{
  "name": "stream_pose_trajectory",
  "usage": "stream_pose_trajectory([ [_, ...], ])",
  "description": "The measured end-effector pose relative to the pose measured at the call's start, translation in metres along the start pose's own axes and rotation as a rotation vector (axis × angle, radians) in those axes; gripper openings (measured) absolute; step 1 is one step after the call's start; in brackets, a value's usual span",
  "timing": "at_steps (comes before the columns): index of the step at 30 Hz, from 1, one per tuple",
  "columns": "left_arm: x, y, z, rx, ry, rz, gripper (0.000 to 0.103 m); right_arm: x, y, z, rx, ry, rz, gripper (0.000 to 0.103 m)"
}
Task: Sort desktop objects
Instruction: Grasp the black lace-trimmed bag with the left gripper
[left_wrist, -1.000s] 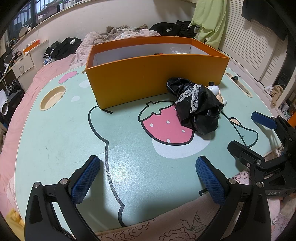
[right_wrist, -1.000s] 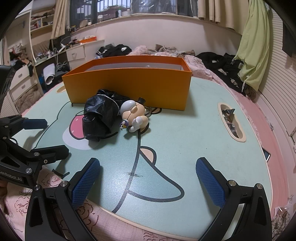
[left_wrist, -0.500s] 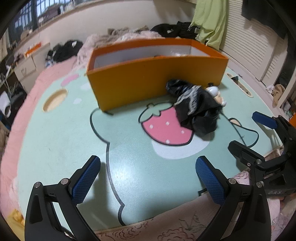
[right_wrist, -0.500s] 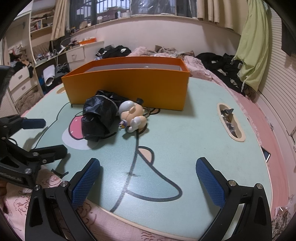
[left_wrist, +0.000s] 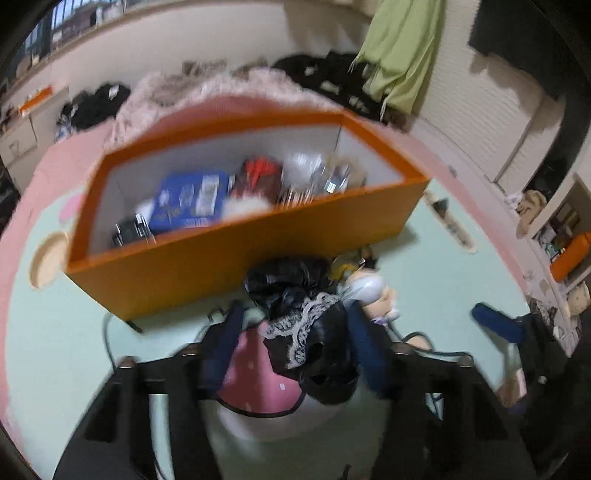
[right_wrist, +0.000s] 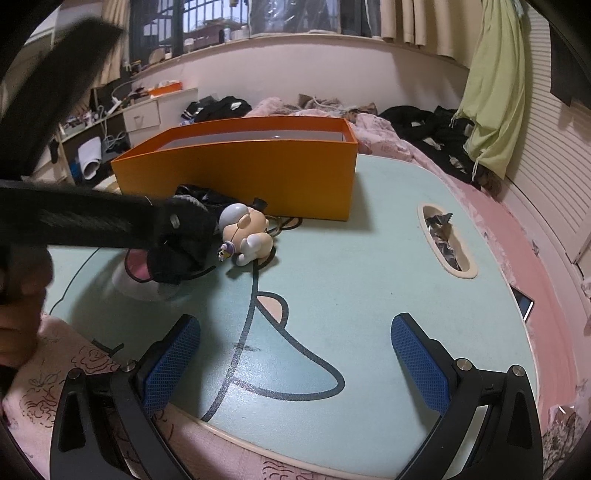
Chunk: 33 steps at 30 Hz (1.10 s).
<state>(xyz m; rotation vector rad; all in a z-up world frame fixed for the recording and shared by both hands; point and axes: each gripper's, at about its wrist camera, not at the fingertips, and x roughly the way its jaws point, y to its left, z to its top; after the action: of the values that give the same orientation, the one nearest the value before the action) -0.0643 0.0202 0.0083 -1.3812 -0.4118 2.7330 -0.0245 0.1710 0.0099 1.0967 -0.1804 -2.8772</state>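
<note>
A black cloth with white lace trim (left_wrist: 314, 343) lies on the table in front of the orange box (left_wrist: 240, 258). My left gripper (left_wrist: 293, 310) straddles the cloth and its jaws are closing; a strip of pink print still shows between the left pad (left_wrist: 225, 332) and the fabric. A small doll figure (left_wrist: 373, 291) lies just right of the cloth. In the right wrist view, the blurred left gripper covers much of the cloth (right_wrist: 184, 236) beside the doll (right_wrist: 245, 230). My right gripper (right_wrist: 295, 325) stands open and empty near the table's front edge.
The orange box (right_wrist: 258, 177) holds a blue carton (left_wrist: 188, 199), a red item and clear plastic. An oval recess with wrappers (right_wrist: 443, 240) lies at the right, a round recess (left_wrist: 48, 258) at the left. A phone (right_wrist: 522, 302) rests by the right rim.
My left gripper has moved forward over the black cloth toward the box, and its jaws have narrowed from wide open. The right gripper has not moved.
</note>
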Motion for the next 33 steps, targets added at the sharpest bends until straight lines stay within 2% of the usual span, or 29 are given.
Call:
stream_pose_trajectory([
  [2, -0.004, 0.006, -0.008, -0.029, -0.014, -0.043, 0.037, 0.0, 0.0, 0.0, 0.0, 0.0, 0.0, 0.103],
  [9, -0.046, 0.021, -0.034, -0.017, -0.124, -0.007, 0.036, 0.0, -0.001, -0.001, 0.001, -0.001, 0.0, 0.103],
  [13, -0.047, 0.028, -0.054, -0.004, -0.1, 0.044, 0.036, 0.0, -0.001, -0.002, 0.001, -0.002, 0.0, 0.103],
  [16, -0.042, 0.035, -0.063, -0.023, -0.086, 0.041, 0.037, 0.0, -0.001, -0.002, 0.001, -0.002, -0.001, 0.103],
  [21, -0.036, 0.03, -0.063, 0.0, -0.07, 0.072, 0.048, 0.001, -0.001, -0.002, 0.001, -0.003, -0.001, 0.103],
  [25, -0.033, 0.022, -0.066, 0.045, -0.071, 0.114, 0.048, 0.001, -0.003, -0.002, 0.006, -0.001, 0.006, 0.103],
  [27, -0.033, 0.02, -0.067, 0.059, -0.075, 0.118, 0.041, 0.0, -0.003, 0.002, 0.022, -0.004, 0.009, 0.103],
  [28, -0.033, 0.02, -0.067, 0.062, -0.076, 0.117, 0.041, -0.002, -0.006, 0.005, 0.03, -0.011, 0.013, 0.103],
  [33, -0.034, 0.021, -0.068, 0.06, -0.079, 0.114, 0.04, -0.001, -0.007, 0.039, 0.086, -0.025, 0.046, 0.103],
])
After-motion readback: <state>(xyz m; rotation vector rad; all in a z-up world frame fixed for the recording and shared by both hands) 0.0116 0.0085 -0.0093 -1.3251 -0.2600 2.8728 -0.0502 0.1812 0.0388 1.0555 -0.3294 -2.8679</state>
